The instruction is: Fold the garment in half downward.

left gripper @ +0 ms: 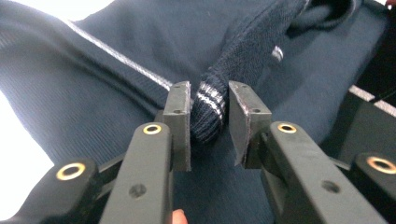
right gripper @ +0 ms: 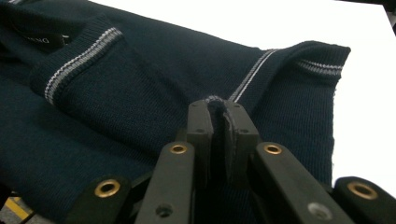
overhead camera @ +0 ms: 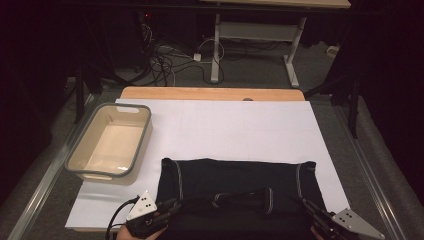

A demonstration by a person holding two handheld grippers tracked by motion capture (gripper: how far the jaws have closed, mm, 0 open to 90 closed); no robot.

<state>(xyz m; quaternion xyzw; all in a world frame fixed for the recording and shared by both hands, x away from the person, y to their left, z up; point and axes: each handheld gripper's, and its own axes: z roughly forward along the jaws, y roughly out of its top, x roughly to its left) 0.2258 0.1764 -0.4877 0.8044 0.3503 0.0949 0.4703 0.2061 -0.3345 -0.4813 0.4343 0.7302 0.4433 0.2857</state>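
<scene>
A dark navy sweater (overhead camera: pixel 235 180) with thin pale stripes lies flat across the near edge of the white sheet (overhead camera: pixel 225 125). My left gripper (overhead camera: pixel 172 205) is at the sweater's near left. In the left gripper view, a ribbed, striped fold (left gripper: pixel 208 116) stands between the pads of my left gripper (left gripper: pixel 208 100). It rests against one pad, with a sliver of gap at the other, so the jaws are open around it. My right gripper (overhead camera: pixel 310 207) is at the near right. In the right gripper view, my right gripper (right gripper: pixel 217 109) is shut on a pinched ridge of the sweater (right gripper: pixel 140 93) beside a striped seam.
A beige basin with a grey rim (overhead camera: pixel 142 145) stands on the left of the sheet, with nothing inside. The wooden table edge (overhead camera: pixel 210 93) runs along the far side. Beyond it are a desk frame and cables on the floor.
</scene>
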